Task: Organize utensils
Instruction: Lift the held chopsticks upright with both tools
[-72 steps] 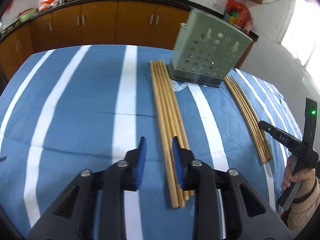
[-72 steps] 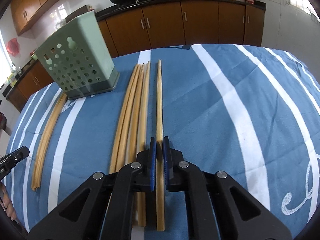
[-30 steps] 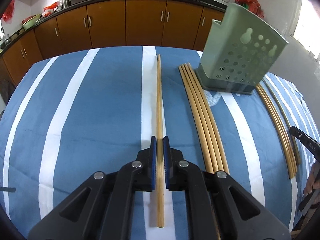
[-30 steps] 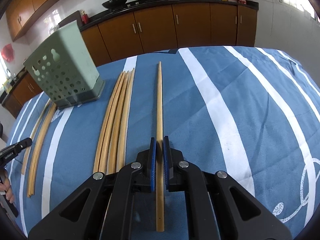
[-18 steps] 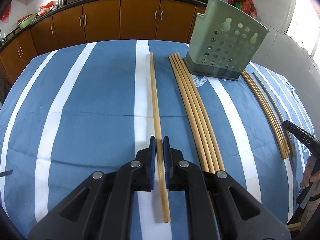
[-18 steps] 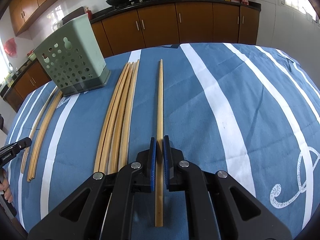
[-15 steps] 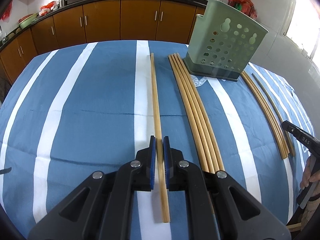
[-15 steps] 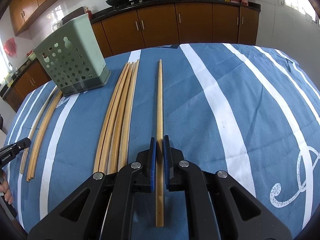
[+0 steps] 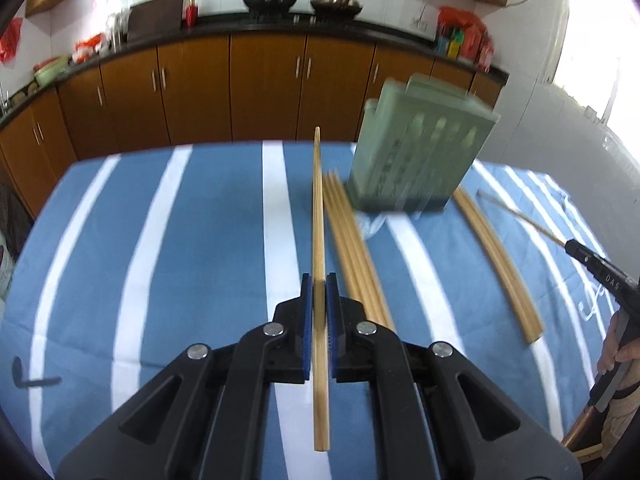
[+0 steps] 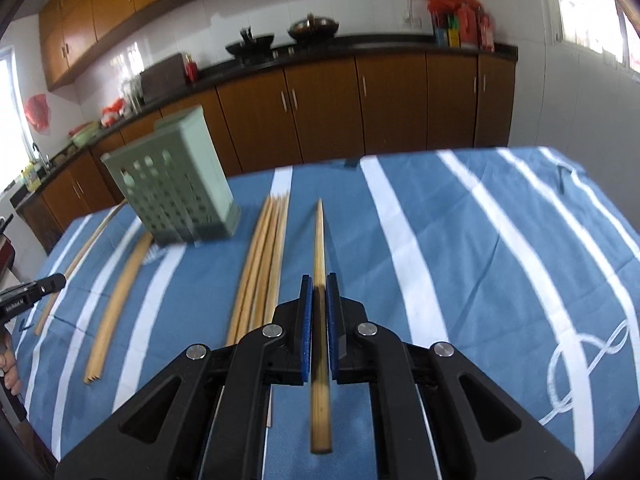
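A: Carrying one chopstick per hand, I judge, is the step here, and the green holder (image 9: 420, 160) is where both should end up. The left hand-held gripper (image 9: 316, 312) is clamped on a chopstick (image 9: 319, 216) that runs up the middle of its frame, tip reaching past the far edge of the tabletop (image 9: 180, 240). The right hand-held gripper (image 10: 316, 312) is pinched tight on its own chopstick (image 10: 319, 240) the same way.

B: How to do it well?

A: Each stick is gripped towards its back end, so the long front part can swing. I would tip the front end down over the holder's open top, keep the wrist steady, and part the jaws only once the tip is inside. Bringing in one hand at a time would keep the two sticks from crossing.

B: What does one view give that the other lacks?

A: The left view shows the holder at upper right with a loose bundle (image 9: 356, 256) just left of it, another bundle (image 9: 500, 264) on its right, and the other hand-held gripper at the right edge with its stick jutting out. The right view shows the holder (image 10: 176, 192) at upper left, perforated wall clearer, plus a white scroll pattern (image 10: 580, 368) at lower right. Both are motion-blurred, and neither shows inside the holder.
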`<state>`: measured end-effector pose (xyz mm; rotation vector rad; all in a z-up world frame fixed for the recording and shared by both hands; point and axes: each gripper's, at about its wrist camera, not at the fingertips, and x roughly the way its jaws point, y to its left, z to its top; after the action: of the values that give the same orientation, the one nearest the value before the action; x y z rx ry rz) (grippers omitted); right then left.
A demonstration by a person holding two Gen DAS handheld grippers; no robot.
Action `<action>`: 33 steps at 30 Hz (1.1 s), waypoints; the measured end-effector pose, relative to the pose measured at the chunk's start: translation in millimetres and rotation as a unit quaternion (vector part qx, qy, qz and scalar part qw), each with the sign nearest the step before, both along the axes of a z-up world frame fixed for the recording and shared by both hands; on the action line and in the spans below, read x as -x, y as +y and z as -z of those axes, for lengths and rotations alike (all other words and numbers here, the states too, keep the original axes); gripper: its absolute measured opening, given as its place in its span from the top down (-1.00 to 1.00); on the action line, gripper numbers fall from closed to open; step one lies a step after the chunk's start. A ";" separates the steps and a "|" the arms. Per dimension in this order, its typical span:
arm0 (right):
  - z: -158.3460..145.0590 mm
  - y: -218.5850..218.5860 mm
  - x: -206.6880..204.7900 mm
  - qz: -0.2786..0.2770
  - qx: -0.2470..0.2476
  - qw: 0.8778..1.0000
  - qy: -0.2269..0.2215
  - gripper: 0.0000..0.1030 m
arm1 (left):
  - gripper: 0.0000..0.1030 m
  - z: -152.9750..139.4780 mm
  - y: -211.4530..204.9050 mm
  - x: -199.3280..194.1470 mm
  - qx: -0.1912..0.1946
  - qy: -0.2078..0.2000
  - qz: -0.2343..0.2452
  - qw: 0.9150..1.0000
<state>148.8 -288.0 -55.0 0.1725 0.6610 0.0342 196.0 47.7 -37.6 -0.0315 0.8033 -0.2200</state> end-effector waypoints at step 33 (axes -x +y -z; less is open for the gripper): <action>-39.8 5.7 5.5 -0.009 -0.002 0.997 -0.073 0.86 | 0.85 -50.9 12.8 7.0 -0.012 -0.048 -0.011 0.999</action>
<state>143.3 -282.3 -15.2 0.1669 0.5164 0.0642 189.0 60.5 13.3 -0.0071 0.7092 -0.1898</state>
